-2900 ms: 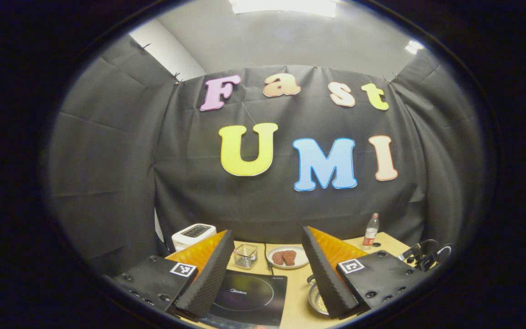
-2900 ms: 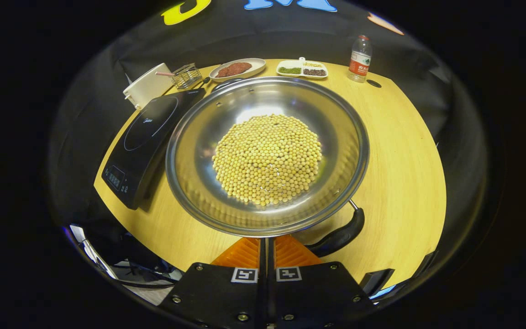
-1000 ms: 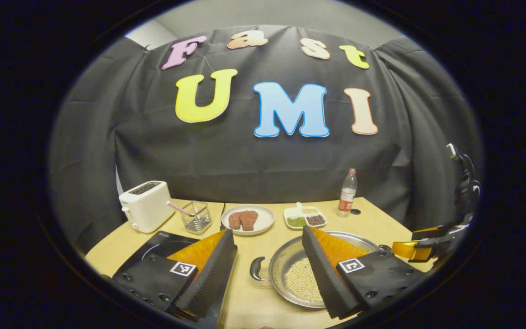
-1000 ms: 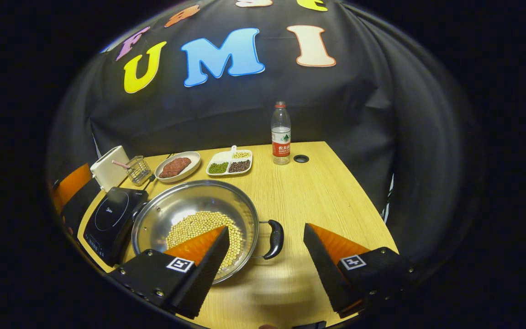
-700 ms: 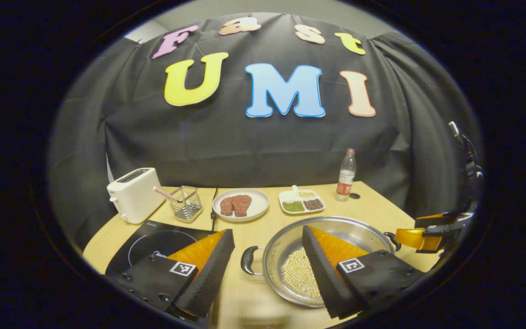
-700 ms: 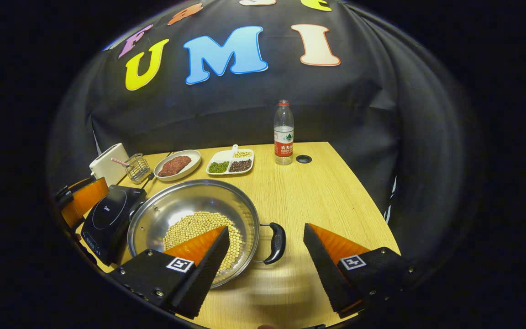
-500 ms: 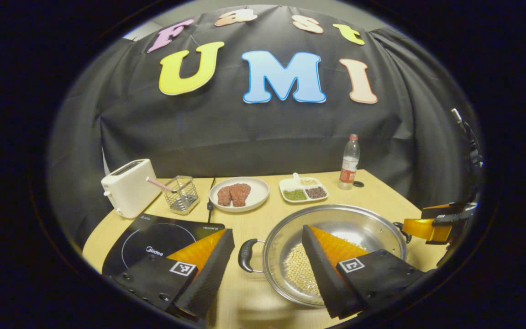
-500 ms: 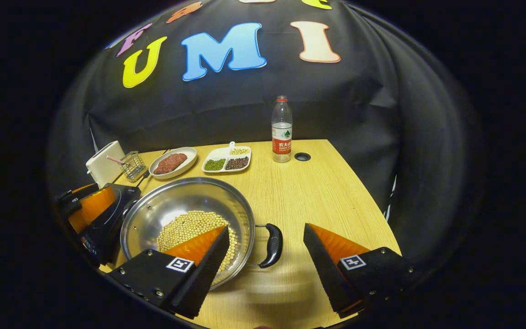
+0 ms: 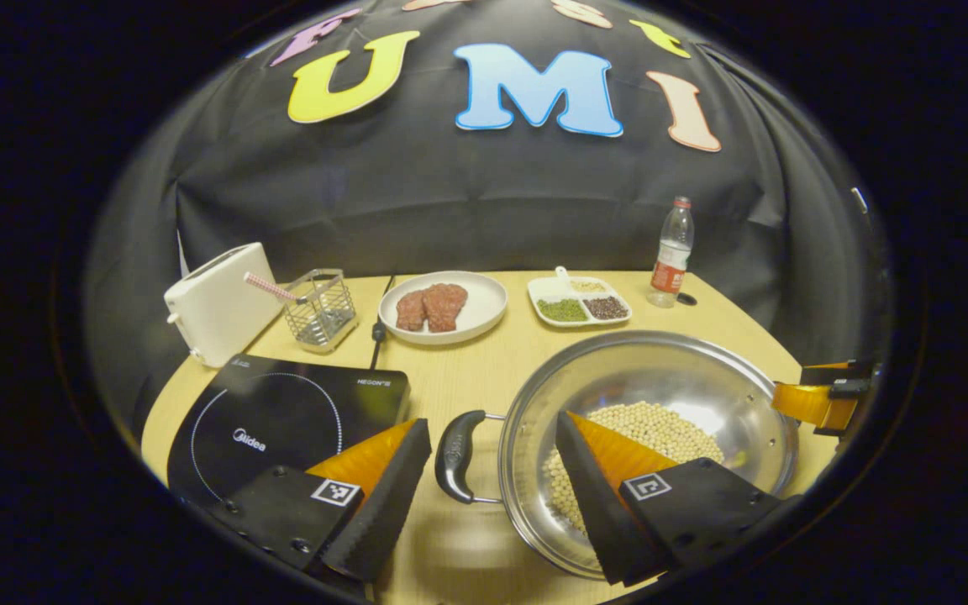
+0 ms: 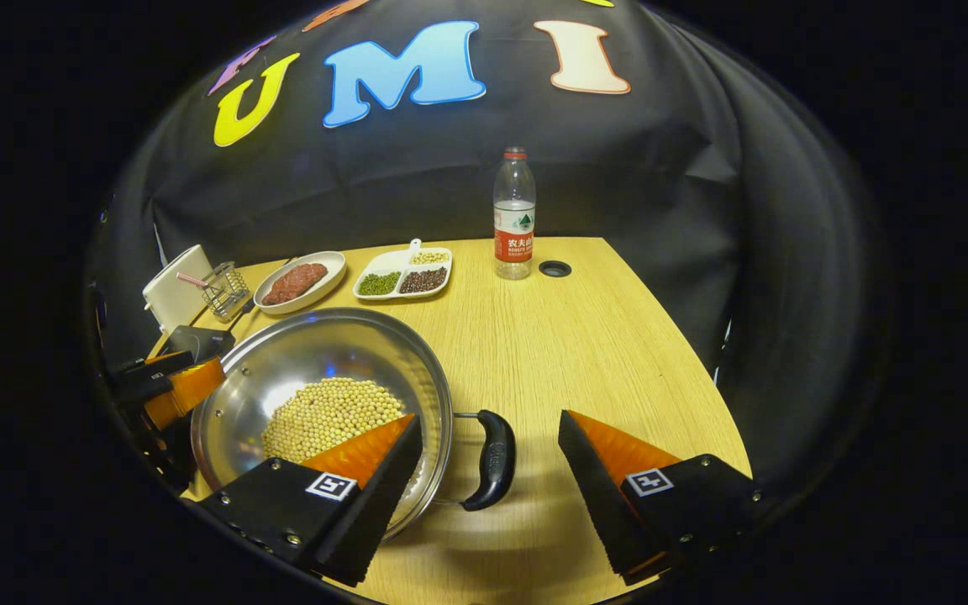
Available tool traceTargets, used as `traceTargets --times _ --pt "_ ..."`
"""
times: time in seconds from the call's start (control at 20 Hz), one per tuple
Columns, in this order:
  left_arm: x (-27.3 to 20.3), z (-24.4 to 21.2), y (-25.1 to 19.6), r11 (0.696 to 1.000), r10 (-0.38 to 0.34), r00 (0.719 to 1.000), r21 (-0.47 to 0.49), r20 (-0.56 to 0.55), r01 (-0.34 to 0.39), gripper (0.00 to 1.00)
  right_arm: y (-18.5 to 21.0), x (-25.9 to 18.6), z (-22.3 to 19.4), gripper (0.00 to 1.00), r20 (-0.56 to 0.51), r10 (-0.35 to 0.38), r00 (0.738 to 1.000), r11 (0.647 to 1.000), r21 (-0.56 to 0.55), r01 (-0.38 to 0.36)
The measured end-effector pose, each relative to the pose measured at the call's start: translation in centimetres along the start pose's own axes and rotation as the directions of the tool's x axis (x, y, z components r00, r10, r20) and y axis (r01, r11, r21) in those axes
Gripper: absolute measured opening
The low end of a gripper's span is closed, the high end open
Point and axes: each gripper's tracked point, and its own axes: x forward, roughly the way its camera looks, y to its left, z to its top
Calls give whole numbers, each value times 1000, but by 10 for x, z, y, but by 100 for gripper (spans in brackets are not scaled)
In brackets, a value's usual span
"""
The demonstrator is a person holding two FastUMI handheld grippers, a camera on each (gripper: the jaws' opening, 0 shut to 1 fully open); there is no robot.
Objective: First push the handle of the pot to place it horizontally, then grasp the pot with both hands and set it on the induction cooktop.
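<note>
The left gripper (image 9: 492, 483) stood wide open, straddling the pot's (image 9: 652, 395) left handle (image 9: 455, 444) at lower centre, gripping nothing. The right gripper (image 10: 488, 479) stood equally open around the right handle (image 10: 492, 460). The induction cooktop (image 9: 282, 420) lay lower left

Light wooden table (image 10: 585, 336), bearing steel pot (image 9: 618, 386) near right, induction cooktop (image 9: 282, 416) near left, toaster (image 9: 215, 302), wire basket (image 9: 320, 307), meat plate (image 9: 480, 311), divided dish (image 9: 581, 302), bottle (image 9: 670, 252) far.
</note>
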Motion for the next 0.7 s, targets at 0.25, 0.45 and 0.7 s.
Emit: traceTargets --times 0.25,0.45,0.7 --pt "14 -9 3 1000 14 999 4 -31 -14 100 0 13 -9 100 -38 -7 999 1000 11 8" --pt "22 -16 8 999 33 998 12 -52 -32 88 6 20 -16 86 -67 12 998 1000 18 -11" --pt "23 -24 9 999 35 996 26 -77 -33 77 11 21 -16 63 -71 14 997 1000 8 -14"
